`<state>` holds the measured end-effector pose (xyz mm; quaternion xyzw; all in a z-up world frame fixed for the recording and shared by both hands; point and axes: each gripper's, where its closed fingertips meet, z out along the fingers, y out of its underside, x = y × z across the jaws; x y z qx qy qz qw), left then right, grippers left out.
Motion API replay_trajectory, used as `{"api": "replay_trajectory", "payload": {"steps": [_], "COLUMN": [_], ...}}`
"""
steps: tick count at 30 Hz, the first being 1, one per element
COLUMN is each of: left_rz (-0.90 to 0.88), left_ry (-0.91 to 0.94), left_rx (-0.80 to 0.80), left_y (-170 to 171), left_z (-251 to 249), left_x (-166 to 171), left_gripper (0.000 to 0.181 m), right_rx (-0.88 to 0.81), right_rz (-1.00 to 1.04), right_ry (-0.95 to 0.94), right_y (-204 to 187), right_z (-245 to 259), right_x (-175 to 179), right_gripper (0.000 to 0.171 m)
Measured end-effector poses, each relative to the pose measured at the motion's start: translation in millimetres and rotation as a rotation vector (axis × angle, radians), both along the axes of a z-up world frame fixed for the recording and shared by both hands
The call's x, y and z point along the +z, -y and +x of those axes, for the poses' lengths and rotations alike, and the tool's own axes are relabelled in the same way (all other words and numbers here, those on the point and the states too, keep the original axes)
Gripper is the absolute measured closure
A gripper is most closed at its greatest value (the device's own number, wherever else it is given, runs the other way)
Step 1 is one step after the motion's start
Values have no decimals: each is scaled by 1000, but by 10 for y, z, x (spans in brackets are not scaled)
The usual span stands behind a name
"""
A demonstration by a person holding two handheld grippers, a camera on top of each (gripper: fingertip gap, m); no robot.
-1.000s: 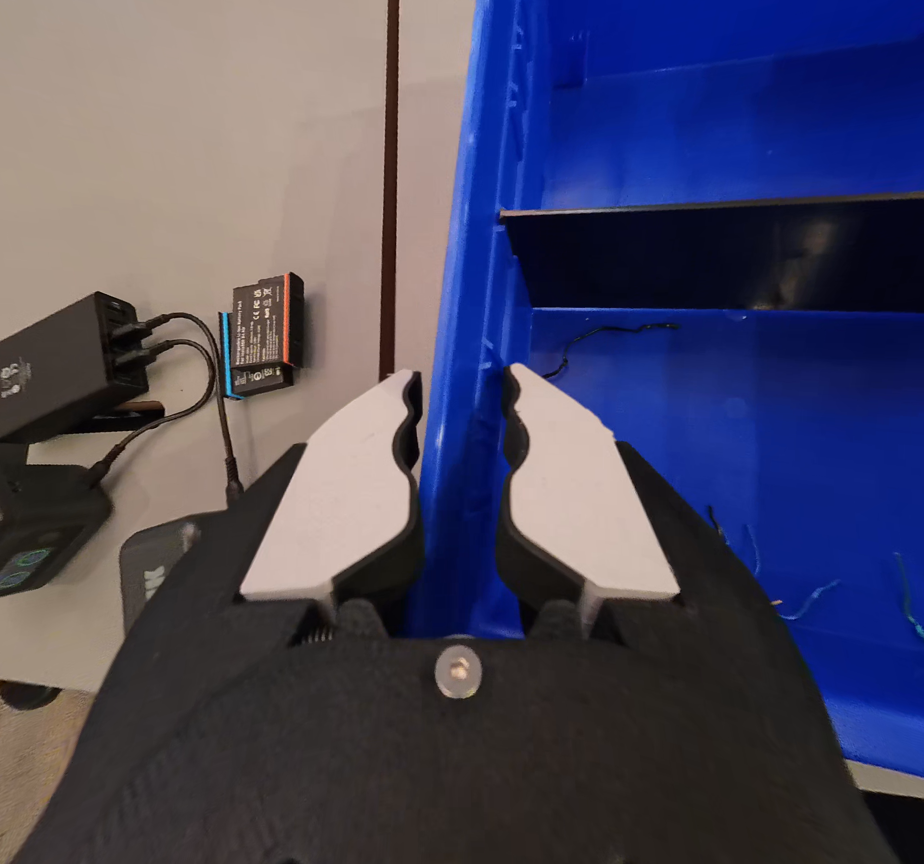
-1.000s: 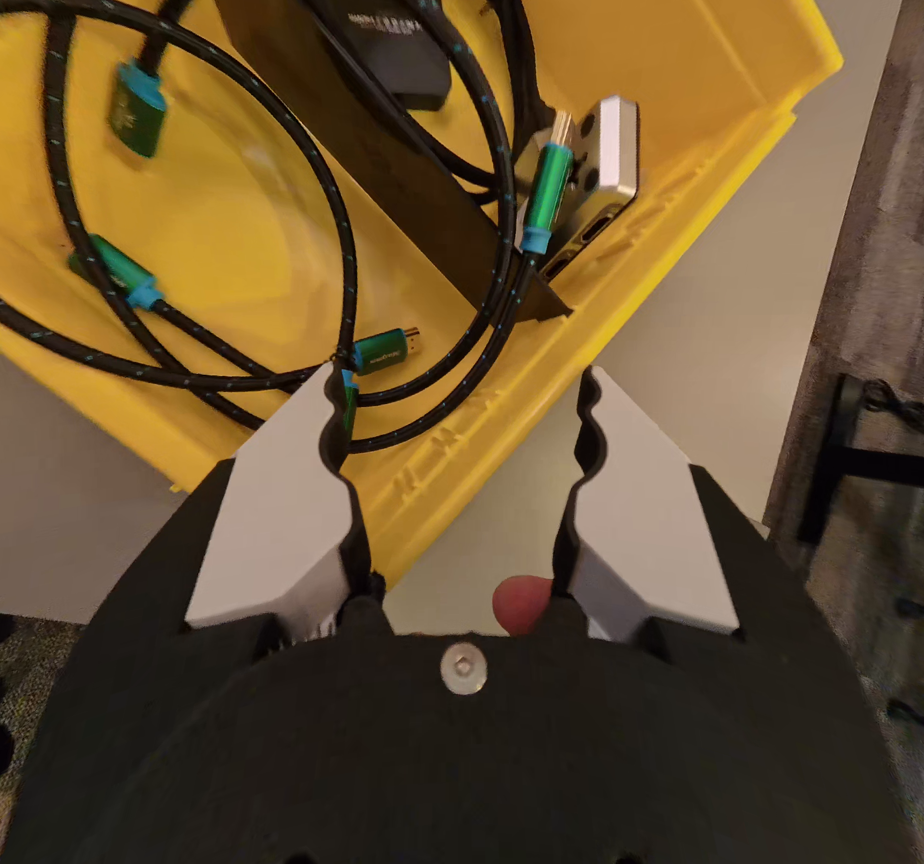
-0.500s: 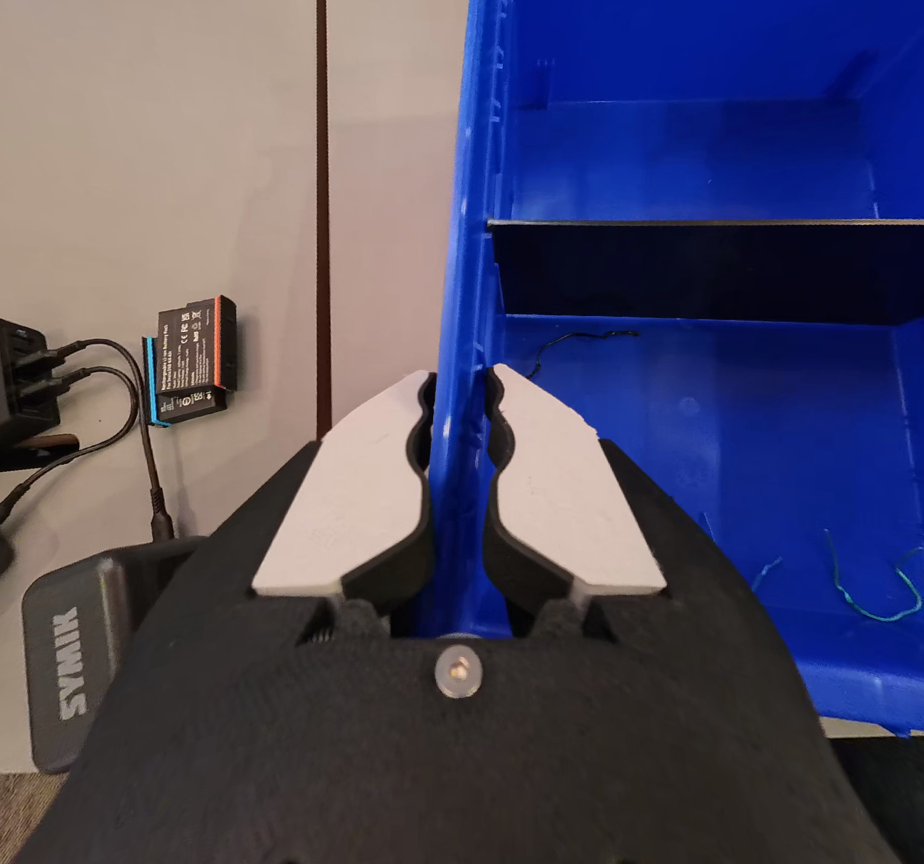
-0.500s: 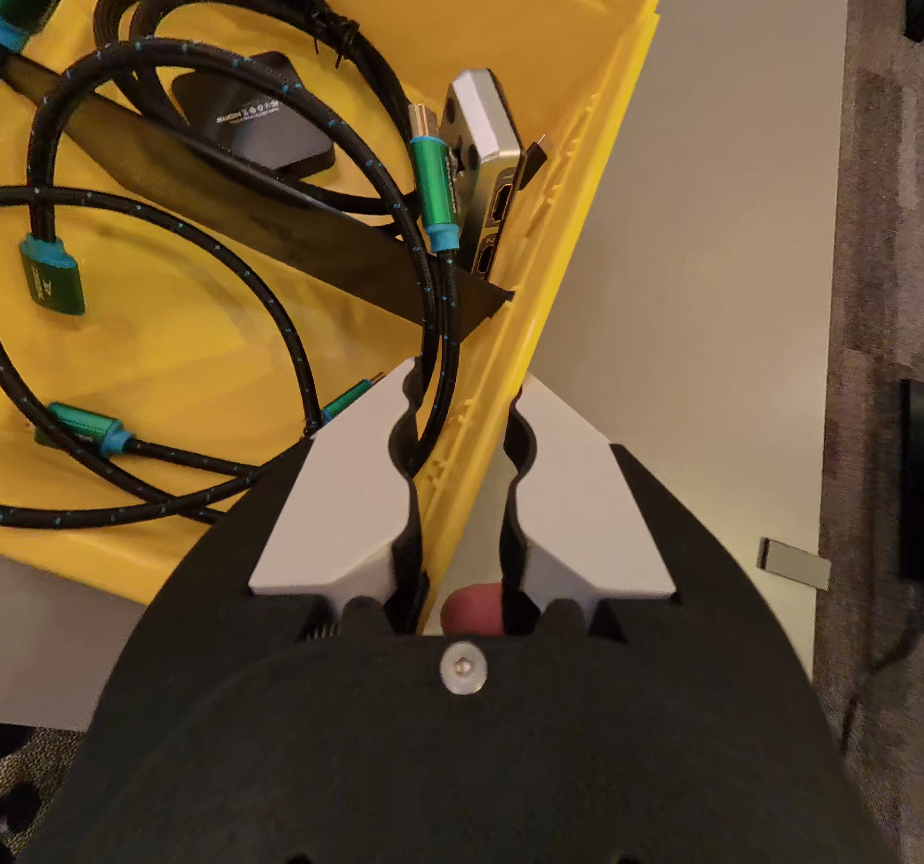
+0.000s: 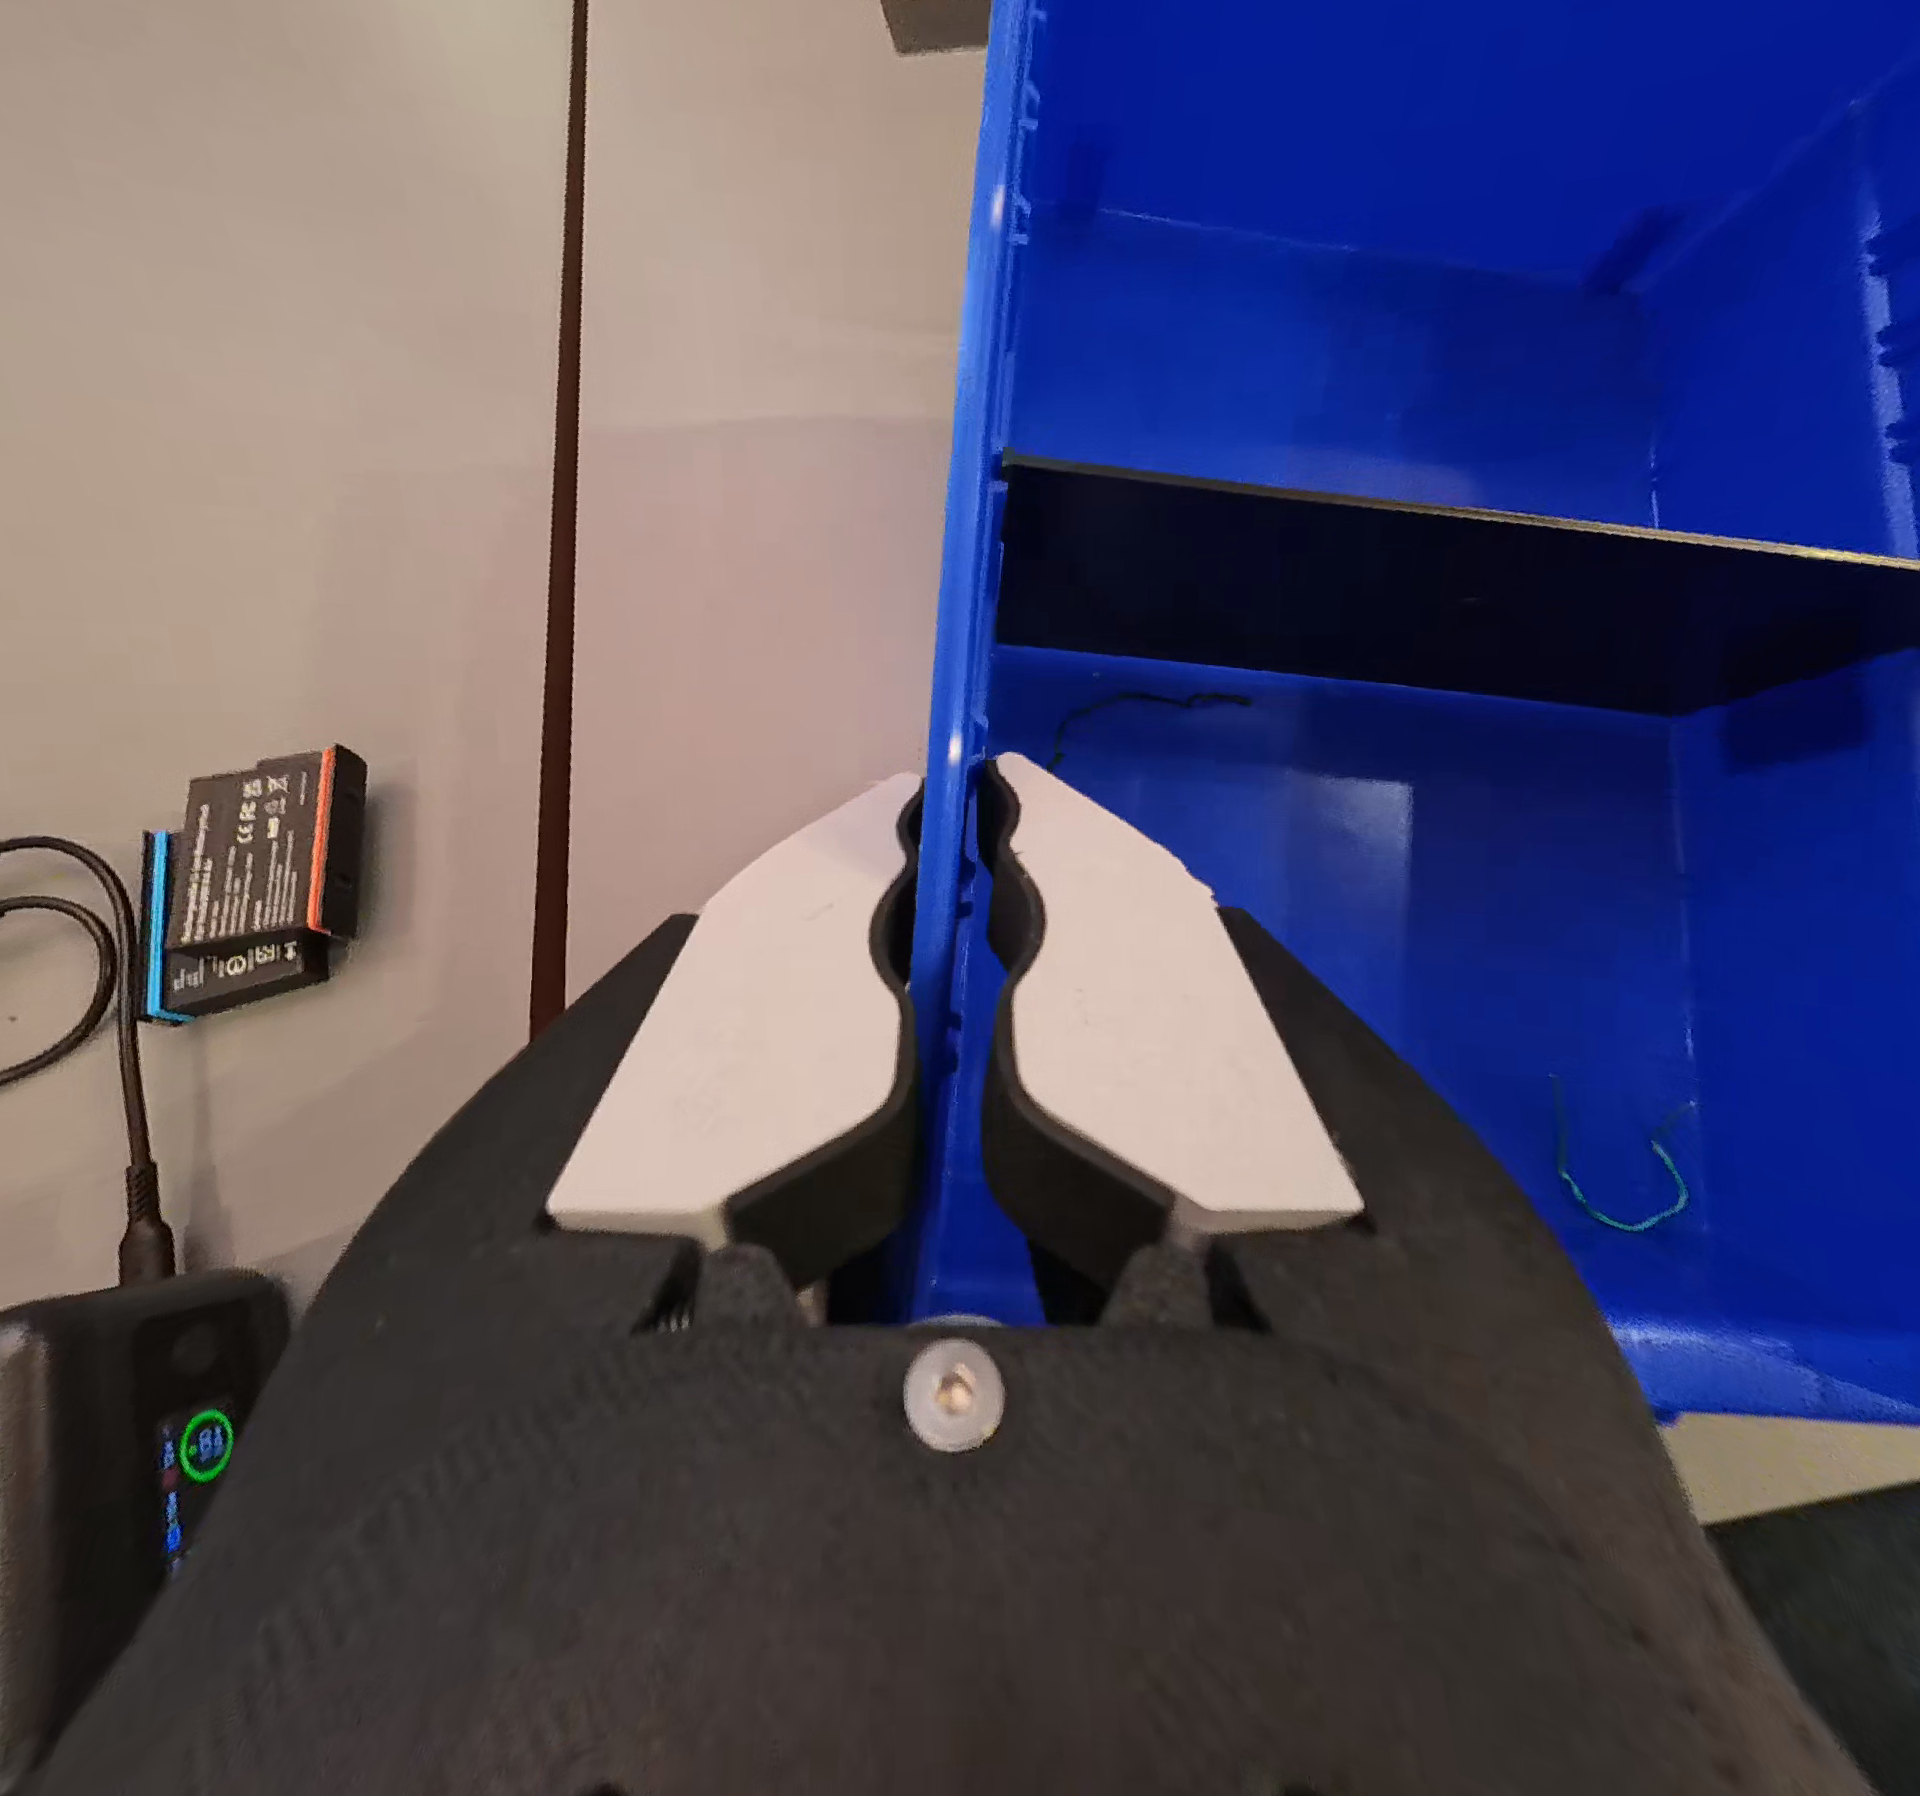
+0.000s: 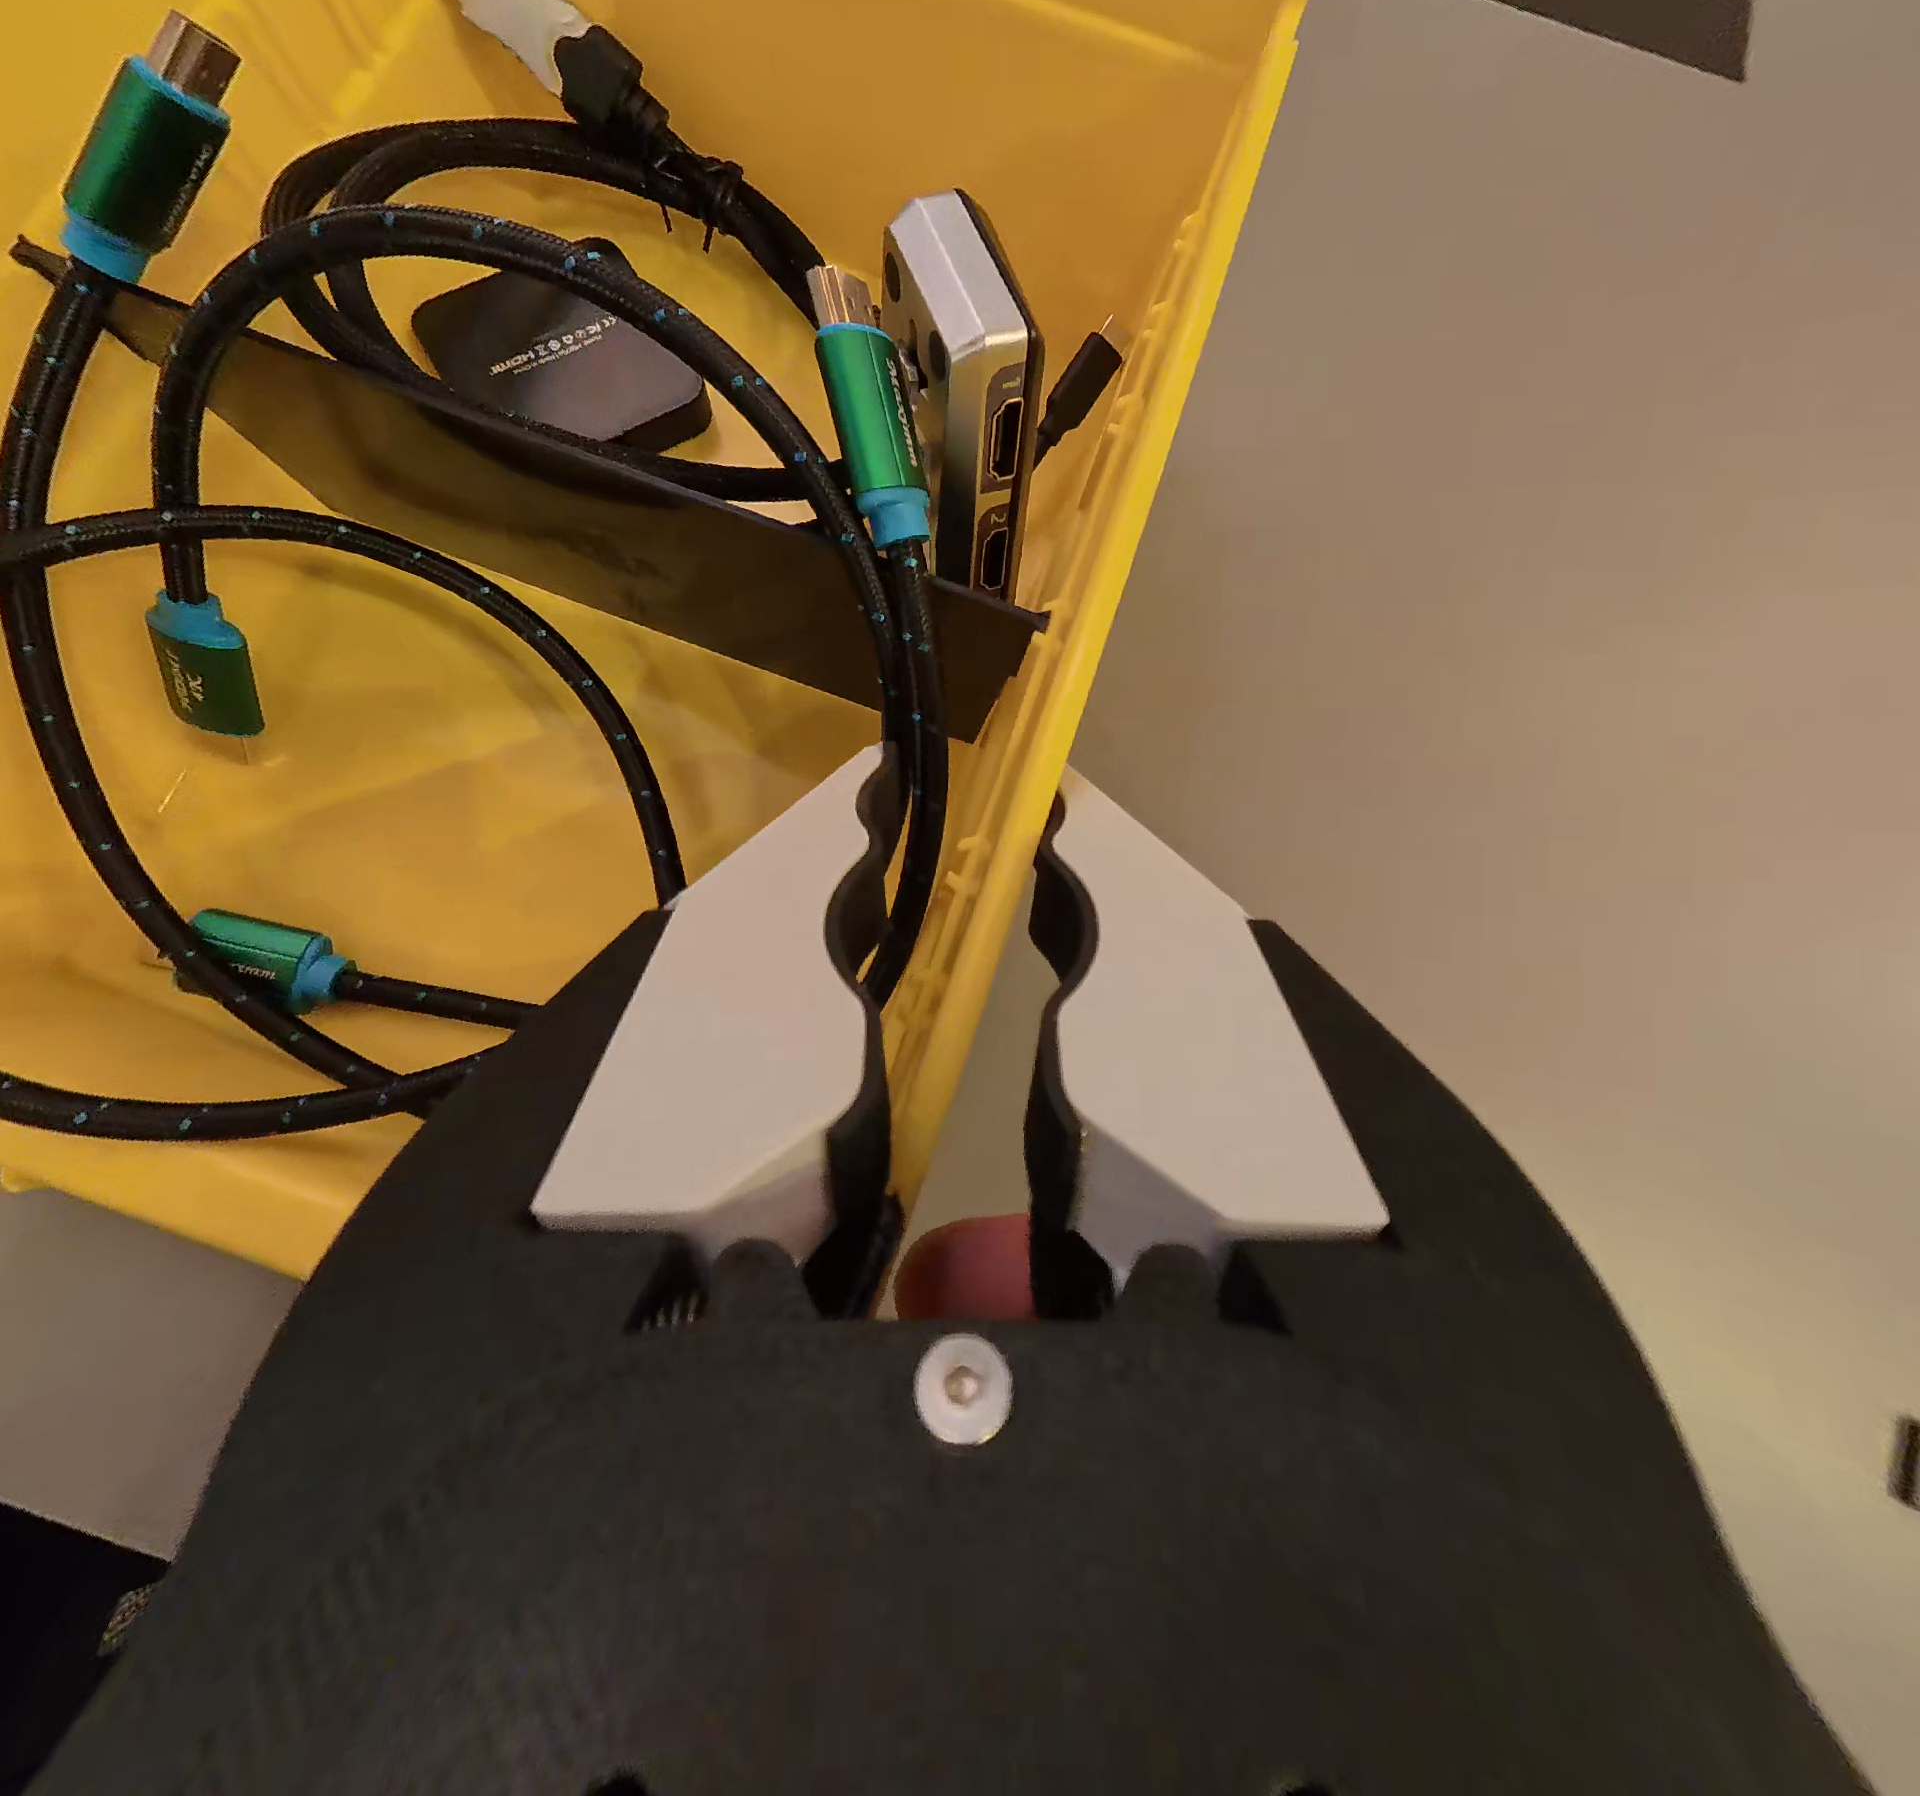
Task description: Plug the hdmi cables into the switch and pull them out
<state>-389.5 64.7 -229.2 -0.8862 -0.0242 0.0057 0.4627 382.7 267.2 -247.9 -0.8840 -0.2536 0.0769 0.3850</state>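
My left gripper [image 5: 951, 790] pinched the smooth blue bin [image 5: 1351, 344] wall; my right gripper [image 6: 961, 785] clamped the yellow bin [image 6: 1039, 811] rim beside braided cables [image 6: 623, 749].

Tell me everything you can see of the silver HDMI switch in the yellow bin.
The silver switch is a small box that looks like metal, with rounded corners, standing on edge in the far compartment of the yellow bin, behind the black divider. Two open ports face the camera, nothing plugged in. A green-shelled HDMI plug lies against its left side.

Cables [image 6: 634, 790] and switch [image 6: 971, 375] in bin [image 6: 1143, 520]
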Motion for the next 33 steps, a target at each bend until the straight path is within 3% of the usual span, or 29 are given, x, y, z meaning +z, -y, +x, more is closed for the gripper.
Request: {"api": "replay_trajectory", "payload": {"steps": [10, 18, 26, 33], "left_rz": [128, 160, 215, 280], "left_ry": [-112, -112, -69, -21], "left_rx": [-2, 12, 49, 81], "left_y": [-74, -61, 2, 69], "left_z": [100, 75, 11, -61], "left_x": [344, 408, 583, 772], "left_gripper": [178, 178, 178, 178], "right_rx": [170, 299, 397, 460], "right_rz": [-35, -34, -92, -93], "right_ry": [-77, -98, -160, -172], "right_y": [143, 278, 539, 687], "right_z": [-1056, -1871, -2587, -3110], "right_x": [-16, -19, -83, -80], "right_gripper": [136, 134, 109, 102]}}
